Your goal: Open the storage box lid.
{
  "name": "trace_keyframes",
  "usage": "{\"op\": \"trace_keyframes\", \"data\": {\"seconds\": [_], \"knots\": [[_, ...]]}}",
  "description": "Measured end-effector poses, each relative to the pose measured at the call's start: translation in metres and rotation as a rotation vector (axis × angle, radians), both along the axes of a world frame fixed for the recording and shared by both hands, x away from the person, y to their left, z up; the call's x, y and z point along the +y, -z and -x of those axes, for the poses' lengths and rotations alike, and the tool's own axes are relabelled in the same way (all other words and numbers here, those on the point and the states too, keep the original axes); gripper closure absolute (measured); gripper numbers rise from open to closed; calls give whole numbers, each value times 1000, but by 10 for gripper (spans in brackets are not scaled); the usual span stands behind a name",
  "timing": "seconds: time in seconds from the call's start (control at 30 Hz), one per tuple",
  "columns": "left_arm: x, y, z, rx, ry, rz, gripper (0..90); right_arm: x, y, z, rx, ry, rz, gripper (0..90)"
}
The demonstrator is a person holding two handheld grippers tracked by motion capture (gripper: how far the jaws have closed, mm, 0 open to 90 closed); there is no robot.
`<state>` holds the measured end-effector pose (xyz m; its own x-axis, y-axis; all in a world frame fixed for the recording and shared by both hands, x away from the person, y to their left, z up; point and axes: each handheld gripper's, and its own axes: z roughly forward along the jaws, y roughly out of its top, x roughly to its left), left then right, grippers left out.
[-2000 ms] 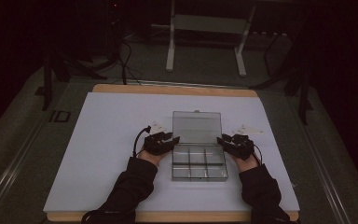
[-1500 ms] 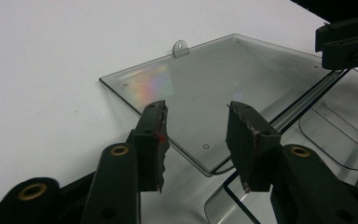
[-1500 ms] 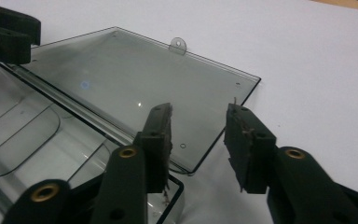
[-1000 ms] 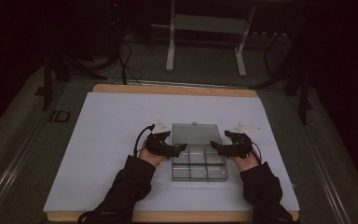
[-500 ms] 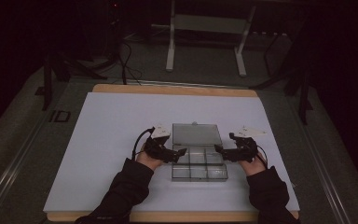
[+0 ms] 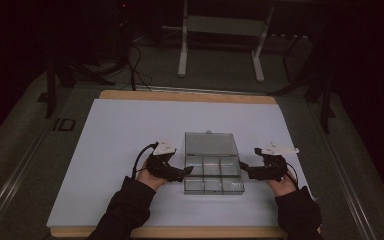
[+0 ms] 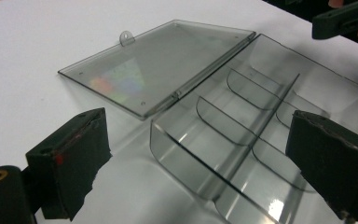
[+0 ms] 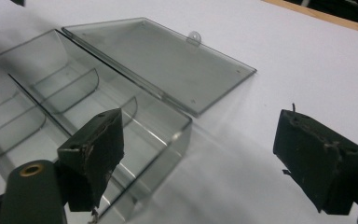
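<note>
The box (image 7: 261, 135) is cut off at the left gripper view's bottom edge; its near corner is hidden behind one jaw of the right tongs (image 8: 205, 158).

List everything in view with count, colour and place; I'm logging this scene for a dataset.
Compartment box: 1, clear grey plastic, table centre, six empty compartments, open.
Lid: 1, clear grey, hinged, lying flat beyond the box.
Table: 1, white top, wooden edge.
Metal stand: 1, pale, on floor behind the table.
Left gripper: 1, black, at the box's left side, jaws open.
Right gripper: 1, black, at the box's right side, jaws open.
Sleeves: 2, dark, bottom edge.
</note>
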<state>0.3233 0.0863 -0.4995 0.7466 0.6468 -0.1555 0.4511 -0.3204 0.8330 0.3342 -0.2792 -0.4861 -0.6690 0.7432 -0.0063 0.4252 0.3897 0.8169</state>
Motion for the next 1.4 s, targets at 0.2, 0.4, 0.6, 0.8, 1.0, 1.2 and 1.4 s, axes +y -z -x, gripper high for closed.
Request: {"op": "trace_keyframes", "data": {"seconds": [0.2,0.4,0.6,0.8,1.0,1.2,1.4], "knots": [[8,4,9,-4,-7,-11,74,-10,1,8,1,18,4,161],[14,10,18,-8,-5,-48,74,-22,8,16,6,35,9,161],[21,15,23,-3,-7,-66,74,-31,13,22,4,54,15,160],[31,21,27,-5,-30,-72,74,-39,22,30,0,64,29,158],[41,27,31,11,-51,-82,74,-49,27,37,5,78,36,156],[55,30,37,18,-83,-86,74,-57,34,40,10,97,36,156],[65,34,43,27,-118,-91,74,-65,37,44,6,122,37,155]]}}
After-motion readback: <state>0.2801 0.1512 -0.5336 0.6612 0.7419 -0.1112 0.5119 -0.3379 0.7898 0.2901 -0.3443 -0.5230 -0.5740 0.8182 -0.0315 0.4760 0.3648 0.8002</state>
